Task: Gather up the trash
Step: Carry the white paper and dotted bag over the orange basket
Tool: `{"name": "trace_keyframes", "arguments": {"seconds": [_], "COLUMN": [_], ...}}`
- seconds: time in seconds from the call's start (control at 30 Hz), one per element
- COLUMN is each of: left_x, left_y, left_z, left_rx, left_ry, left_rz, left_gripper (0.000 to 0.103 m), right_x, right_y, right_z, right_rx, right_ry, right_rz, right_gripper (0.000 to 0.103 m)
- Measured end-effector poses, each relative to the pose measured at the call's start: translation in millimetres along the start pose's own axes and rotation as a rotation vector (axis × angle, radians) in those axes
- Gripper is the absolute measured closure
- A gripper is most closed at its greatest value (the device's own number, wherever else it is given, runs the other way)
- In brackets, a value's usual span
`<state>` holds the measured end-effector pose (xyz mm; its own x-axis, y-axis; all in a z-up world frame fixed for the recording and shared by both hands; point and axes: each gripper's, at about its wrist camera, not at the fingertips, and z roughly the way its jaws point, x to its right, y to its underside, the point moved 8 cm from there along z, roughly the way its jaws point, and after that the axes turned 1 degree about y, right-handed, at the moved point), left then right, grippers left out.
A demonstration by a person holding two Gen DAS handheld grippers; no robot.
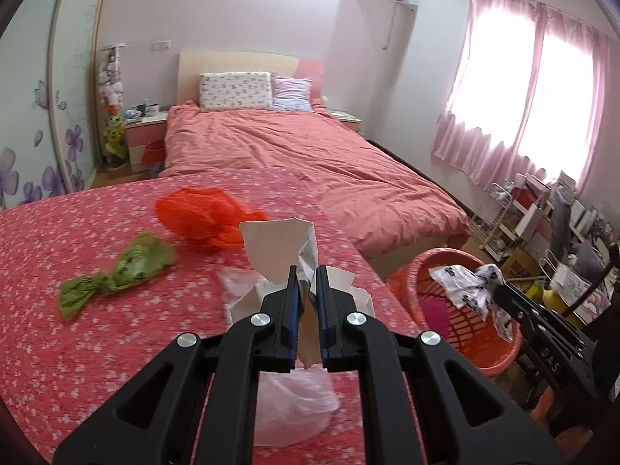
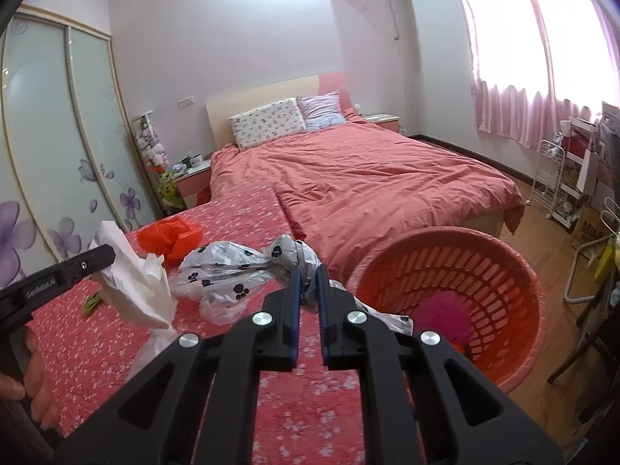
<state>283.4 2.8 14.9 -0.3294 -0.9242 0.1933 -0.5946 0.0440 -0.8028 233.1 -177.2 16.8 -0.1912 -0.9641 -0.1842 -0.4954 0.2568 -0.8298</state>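
My left gripper (image 1: 307,275) is shut on a crumpled white paper bag (image 1: 271,248), held above the red flowered cloth (image 1: 77,329); a clear plastic bag (image 1: 294,407) hangs under it. The same paper bag (image 2: 131,286) shows at the left of the right wrist view, clamped in the left gripper (image 2: 110,257). My right gripper (image 2: 308,279) is shut on a white paw-print plastic bag (image 2: 224,267), beside the red basket (image 2: 515,271). In the left wrist view the paw-print bag (image 1: 465,283) hangs over the basket (image 1: 422,263). A red plastic bag (image 1: 201,217) and a green bag (image 1: 128,267) lie on the cloth.
The basket holds something magenta (image 2: 445,314). Behind lies a bed with a pink duvet (image 2: 368,178) and pillows (image 2: 267,124). A wardrobe with flower-print doors (image 2: 58,155) stands left. A wire rack (image 2: 554,178) and clutter line the right wall under pink curtains (image 1: 523,97).
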Motion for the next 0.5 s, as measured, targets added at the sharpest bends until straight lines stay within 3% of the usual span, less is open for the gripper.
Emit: {"name": "trace_keyframes", "arguments": {"seconds": [0.5], "left_x": [77], "left_y": [8], "left_z": [22], "left_rx": [-0.021], "left_ry": [0.126], "left_rz": [0.061], "left_gripper": [0.095], "right_x": [69], "right_y": [-5], "right_z": [-6], "right_rx": [0.041], "right_ry": [0.094], "right_rz": [0.103], "right_gripper": [0.094]}}
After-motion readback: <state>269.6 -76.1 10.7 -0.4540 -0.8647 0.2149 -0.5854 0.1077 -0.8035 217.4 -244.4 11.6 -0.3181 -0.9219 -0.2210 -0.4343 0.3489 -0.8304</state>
